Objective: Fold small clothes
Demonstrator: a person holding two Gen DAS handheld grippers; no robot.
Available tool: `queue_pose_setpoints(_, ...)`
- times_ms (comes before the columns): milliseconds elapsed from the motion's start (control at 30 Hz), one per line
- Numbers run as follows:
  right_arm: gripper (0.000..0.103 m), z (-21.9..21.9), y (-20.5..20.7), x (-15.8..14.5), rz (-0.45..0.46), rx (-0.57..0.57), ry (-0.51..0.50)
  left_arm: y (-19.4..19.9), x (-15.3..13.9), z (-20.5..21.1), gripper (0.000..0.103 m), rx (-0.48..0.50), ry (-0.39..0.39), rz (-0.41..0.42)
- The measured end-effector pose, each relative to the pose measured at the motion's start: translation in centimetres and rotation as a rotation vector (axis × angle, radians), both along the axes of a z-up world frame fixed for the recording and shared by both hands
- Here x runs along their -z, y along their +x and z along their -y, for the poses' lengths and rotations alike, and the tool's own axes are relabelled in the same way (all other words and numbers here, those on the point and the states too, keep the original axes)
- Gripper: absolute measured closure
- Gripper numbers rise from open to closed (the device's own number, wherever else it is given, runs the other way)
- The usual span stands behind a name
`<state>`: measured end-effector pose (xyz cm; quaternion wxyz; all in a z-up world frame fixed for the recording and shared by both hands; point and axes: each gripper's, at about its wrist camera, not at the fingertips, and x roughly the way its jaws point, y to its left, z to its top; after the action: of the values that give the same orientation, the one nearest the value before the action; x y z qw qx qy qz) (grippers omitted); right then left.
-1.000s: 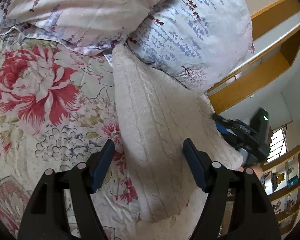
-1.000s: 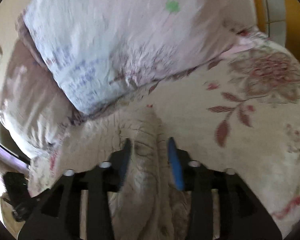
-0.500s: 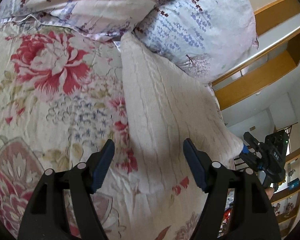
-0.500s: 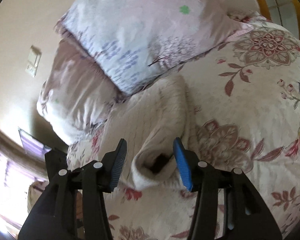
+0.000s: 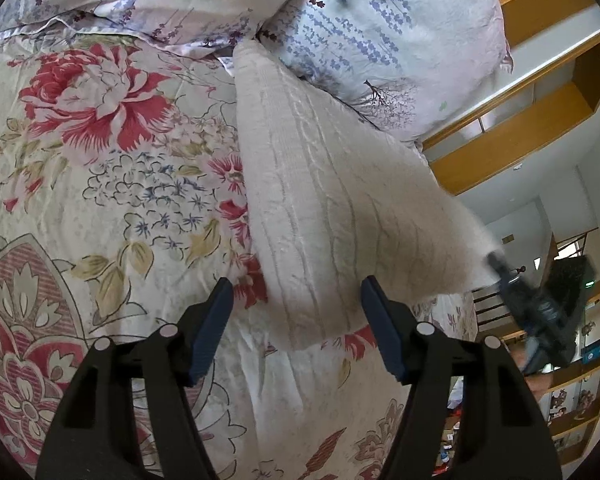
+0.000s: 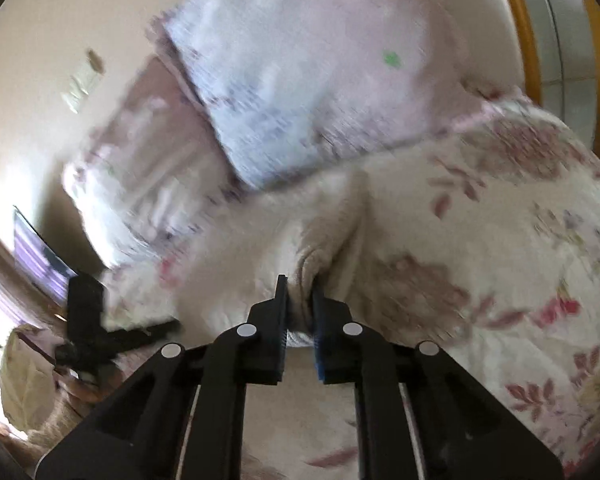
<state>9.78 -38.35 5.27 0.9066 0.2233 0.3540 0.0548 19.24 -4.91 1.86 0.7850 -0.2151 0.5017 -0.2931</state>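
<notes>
- Left tool (image 5: 296,300): fingers wide apart, hovering over the near edge of a cream knit sweater (image 5: 332,200), gripping nothing.
- Right tool (image 6: 300,296): pinched together on a bunched fold of the sweater (image 6: 320,248).
- Sweater lying on a floral bedspread (image 5: 100,168), far end touching a lavender-print pillow (image 5: 380,36).
- No readable writing or labels anywhere.

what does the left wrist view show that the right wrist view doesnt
Only the left wrist view shows the wooden shelves, the big red flower print, and the open left gripper above the sweater's near edge. Only the right wrist view, blurred, shows the right gripper shut on a bunched bit of sweater, and a wall switch. Both show the knit sweater, the pillows and the floral bedspread.
</notes>
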Motion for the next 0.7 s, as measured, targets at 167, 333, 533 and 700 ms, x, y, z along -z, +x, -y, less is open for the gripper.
queue_pose_setpoints(167,0.091,1.5,0.6,5.2,-0.163,0.021,0.078,0.1,0.0,0.1,0.038,0.017,0.008,0.005)
queue_pose_setpoints(333,0.049,3.7,0.8,3.7,-0.11,0.046,0.22,0.4,0.2,0.0,0.037,0.033,-0.003,-0.004)
queue_pose_setpoints(533,0.055,3.7,3.5,5.0,-0.151,0.037,0.288,0.2,0.6,0.5,0.049,0.059,-0.029,-0.037)
queue_pose_setpoints(700,0.084,1.8,4.3,4.6,-0.11,0.014,0.177,0.2,1.0,0.5,0.084,0.077,-0.036,-0.044)
